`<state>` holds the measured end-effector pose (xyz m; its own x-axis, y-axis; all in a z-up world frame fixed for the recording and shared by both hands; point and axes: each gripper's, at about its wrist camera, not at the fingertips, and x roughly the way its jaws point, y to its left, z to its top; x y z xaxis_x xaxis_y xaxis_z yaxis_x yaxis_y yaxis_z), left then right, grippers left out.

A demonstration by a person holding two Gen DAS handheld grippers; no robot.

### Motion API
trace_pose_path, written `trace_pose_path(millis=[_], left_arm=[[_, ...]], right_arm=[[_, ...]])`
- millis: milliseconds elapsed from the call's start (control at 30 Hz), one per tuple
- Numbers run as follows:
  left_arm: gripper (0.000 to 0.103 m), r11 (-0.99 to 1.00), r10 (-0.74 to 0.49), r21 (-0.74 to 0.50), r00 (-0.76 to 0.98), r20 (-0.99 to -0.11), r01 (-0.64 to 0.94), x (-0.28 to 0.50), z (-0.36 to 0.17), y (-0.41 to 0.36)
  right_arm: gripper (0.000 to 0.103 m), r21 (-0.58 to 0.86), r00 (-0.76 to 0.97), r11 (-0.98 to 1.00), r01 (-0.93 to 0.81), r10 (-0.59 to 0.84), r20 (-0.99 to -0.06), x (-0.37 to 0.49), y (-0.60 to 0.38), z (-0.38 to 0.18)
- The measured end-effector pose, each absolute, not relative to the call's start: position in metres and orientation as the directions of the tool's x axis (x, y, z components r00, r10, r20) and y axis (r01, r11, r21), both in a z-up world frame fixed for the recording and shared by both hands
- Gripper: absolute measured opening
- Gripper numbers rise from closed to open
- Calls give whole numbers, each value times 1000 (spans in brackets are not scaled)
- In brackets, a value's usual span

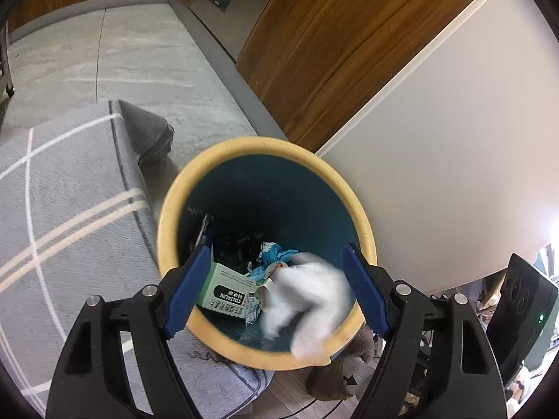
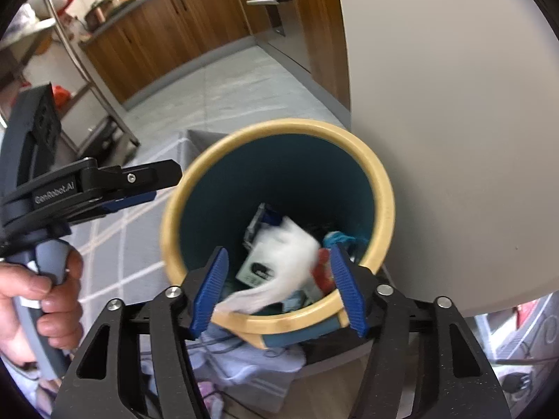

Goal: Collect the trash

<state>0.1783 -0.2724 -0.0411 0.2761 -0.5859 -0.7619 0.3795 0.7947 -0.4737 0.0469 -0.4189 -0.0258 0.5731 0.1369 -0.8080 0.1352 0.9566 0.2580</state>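
Observation:
A round bin with a yellow rim (image 1: pixel 265 145) (image 2: pixel 297 125) and a blue inside stands on the floor below both grippers. In it lie a green and white box (image 1: pixel 227 289) (image 2: pixel 255 269), crumpled blue wrappers (image 1: pixel 276 255) (image 2: pixel 340 237) and a red wrapper (image 2: pixel 321 272). A blurred white tissue (image 1: pixel 307 296) (image 2: pixel 286 255) hangs loose over the bin's near rim, and no pad presses on it. My left gripper (image 1: pixel 277 248) (image 2: pixel 164 185) is open above the bin, held by a hand (image 2: pixel 35 296). My right gripper (image 2: pixel 278 250) is open over the near rim.
A grey rug with white stripes (image 1: pixel 52 209) lies left of the bin. A white wall panel (image 1: pixel 454 139) stands close on the right, with wooden cabinets (image 1: pixel 332 35) beyond it. Crumpled pale cloth (image 2: pixel 244 359) lies at the bin's foot. A metal rack (image 2: pixel 87 70) stands far left.

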Motion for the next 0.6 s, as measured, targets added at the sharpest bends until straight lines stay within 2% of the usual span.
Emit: trace_pose_path(millis=[300, 467, 600], left_arm=[[79, 806, -565, -413, 344, -750, 424, 163, -15, -257], [86, 827, -518, -306, 426, -742, 471, 143, -1, -257], [96, 841, -483, -210, 514, -709, 499, 120, 9, -255]], right_arm=[[67, 299, 634, 943, 148, 142, -760, 27, -425, -9], [74, 276, 666, 949, 150, 109, -738, 13, -420, -2], [81, 241, 696, 959, 146, 74, -714, 2, -418, 0]])
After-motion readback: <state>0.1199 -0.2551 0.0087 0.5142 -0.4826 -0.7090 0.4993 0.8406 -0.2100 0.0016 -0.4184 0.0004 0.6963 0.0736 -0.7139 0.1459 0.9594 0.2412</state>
